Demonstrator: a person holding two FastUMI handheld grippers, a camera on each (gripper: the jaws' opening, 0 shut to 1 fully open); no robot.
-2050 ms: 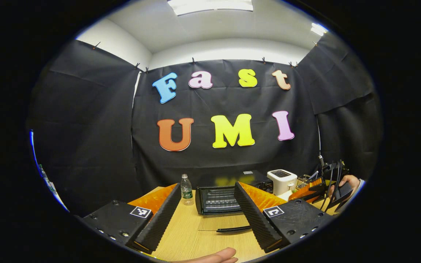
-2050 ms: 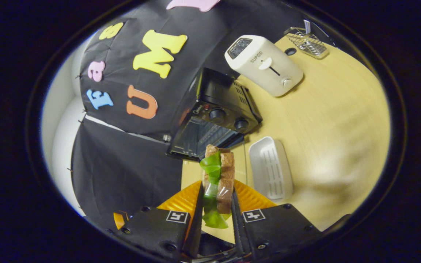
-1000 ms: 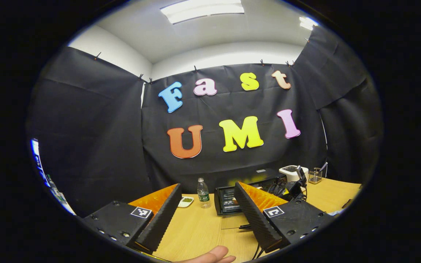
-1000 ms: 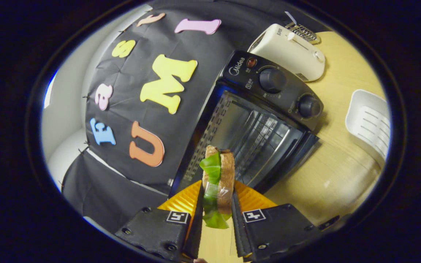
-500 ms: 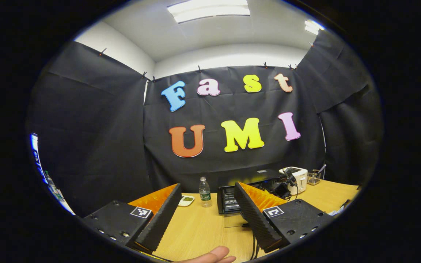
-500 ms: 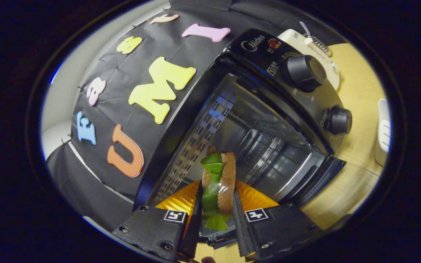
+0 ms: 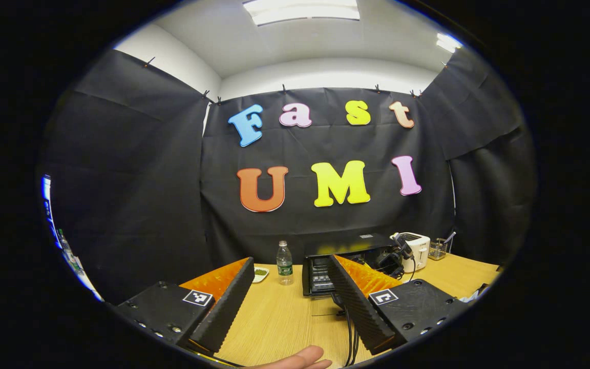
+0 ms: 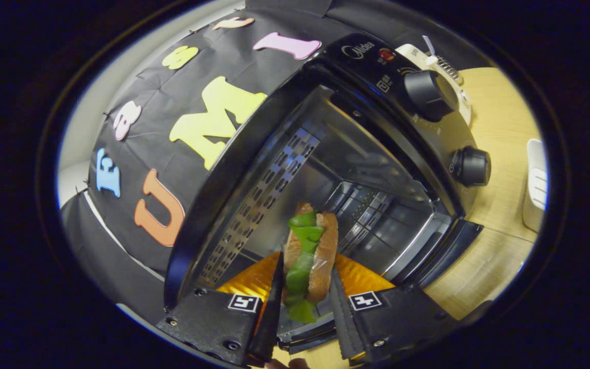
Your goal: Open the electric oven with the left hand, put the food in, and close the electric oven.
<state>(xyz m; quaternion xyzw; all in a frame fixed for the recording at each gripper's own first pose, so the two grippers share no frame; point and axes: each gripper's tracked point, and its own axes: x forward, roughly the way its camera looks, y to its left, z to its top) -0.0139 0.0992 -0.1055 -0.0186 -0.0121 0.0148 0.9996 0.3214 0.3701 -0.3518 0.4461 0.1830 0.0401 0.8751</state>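
The black electric oven (image 8: 377, 77) stands with its door (image 8: 448, 251) dropped open, and the view looks into its metal cavity (image 8: 356, 195). My right gripper (image 8: 305, 269) is shut on a sandwich (image 8: 309, 253) of brown bread and green lettuce, held on edge just inside the oven mouth. In the left gripper view the oven (image 7: 349, 251) is farther off on the table, its door (image 7: 325, 307) lying flat, with the other gripper (image 7: 392, 259) at its front. My left gripper (image 7: 291, 264) is open, with nothing between its fingers, well back from the oven.
A white toaster (image 7: 419, 248) and a wire basket (image 7: 437, 249) stand right of the oven. A water bottle (image 7: 285, 266) and a small dish (image 7: 260, 274) sit to its left. A white tray (image 8: 535, 184) lies on the wooden table (image 8: 500, 102). A person's fingertip (image 7: 295, 359) shows below.
The right gripper carried the sandwich from above the table into the open oven's mouth. The left gripper drew back, so the oven looks smaller there.
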